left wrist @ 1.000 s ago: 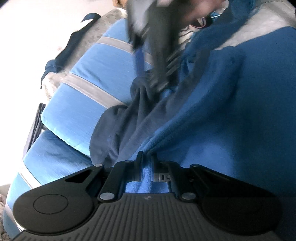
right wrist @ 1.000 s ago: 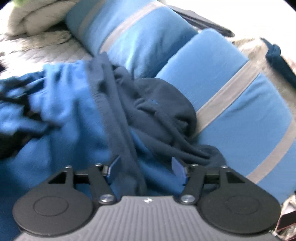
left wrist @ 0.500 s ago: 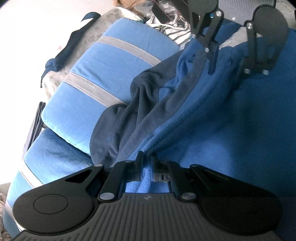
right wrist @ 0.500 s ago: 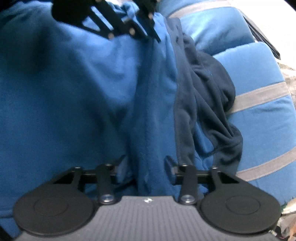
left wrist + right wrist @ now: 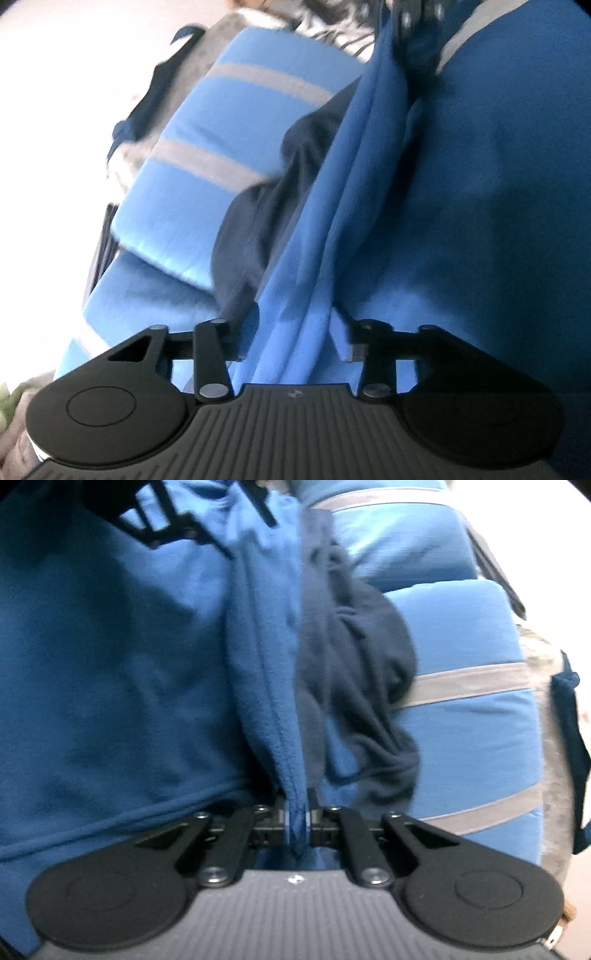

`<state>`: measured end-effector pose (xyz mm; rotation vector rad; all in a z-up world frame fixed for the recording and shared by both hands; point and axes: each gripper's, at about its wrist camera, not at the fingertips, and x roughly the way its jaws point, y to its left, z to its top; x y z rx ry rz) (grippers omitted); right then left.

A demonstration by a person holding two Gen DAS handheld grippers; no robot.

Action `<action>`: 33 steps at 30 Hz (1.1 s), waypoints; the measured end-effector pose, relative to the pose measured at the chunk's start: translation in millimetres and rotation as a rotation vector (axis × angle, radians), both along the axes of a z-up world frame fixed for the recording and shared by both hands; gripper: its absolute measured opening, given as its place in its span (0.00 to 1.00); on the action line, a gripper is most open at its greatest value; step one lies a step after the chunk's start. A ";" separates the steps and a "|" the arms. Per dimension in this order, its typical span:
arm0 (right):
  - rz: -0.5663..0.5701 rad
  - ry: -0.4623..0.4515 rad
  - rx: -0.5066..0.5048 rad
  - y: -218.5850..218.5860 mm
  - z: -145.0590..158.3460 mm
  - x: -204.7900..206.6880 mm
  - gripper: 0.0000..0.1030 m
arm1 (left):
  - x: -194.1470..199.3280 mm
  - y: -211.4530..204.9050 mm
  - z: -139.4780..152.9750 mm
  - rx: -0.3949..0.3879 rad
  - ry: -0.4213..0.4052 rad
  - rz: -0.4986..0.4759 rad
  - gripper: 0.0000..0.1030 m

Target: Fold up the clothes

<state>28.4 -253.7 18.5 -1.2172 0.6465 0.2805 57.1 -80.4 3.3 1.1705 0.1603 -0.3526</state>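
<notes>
A blue fleece garment [image 5: 480, 184] with a dark navy part [image 5: 258, 221] lies spread against striped pillows. My left gripper [image 5: 293, 345] is open, and a ridge of the blue fleece runs between its separated fingers. My right gripper [image 5: 296, 818] is shut on a fold of the same fleece [image 5: 110, 664], beside its navy part [image 5: 351, 646]. The fold stretches taut between the two grippers. In the left wrist view the right gripper [image 5: 413, 22] shows blurred at the top. The left gripper [image 5: 166, 520] appears blurred at the top left of the right wrist view.
Two light-blue pillows with grey stripes [image 5: 229, 122] [image 5: 461, 738] lie along one side of the garment. A dark navy strap or cloth [image 5: 155, 99] [image 5: 569, 709] rests on the grey quilted bedding [image 5: 550, 701] beyond them. Striped fabric [image 5: 332, 33] sits at the far end.
My left gripper, shut on the fleece before, has opened. My right gripper, open around the fold before, has shut on it. The fold is pulled into a tighter ridge.
</notes>
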 end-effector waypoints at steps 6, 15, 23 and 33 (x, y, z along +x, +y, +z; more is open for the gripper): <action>0.000 -0.034 -0.003 -1.9 15.2 5.2 0.07 | 22.2 37.2 -0.3 -0.018 0.026 0.152 0.43; -0.008 -0.050 -0.009 -5.9 22.3 14.0 0.08 | 39.0 53.8 -6.5 -0.014 0.050 0.191 0.35; -0.018 -0.059 -0.025 -10.6 22.5 21.0 0.07 | 44.4 60.4 -5.8 -0.023 0.112 0.187 0.07; -0.029 -0.046 -0.028 -12.9 10.1 17.6 0.07 | 48.3 72.8 -1.5 0.036 0.046 0.249 0.31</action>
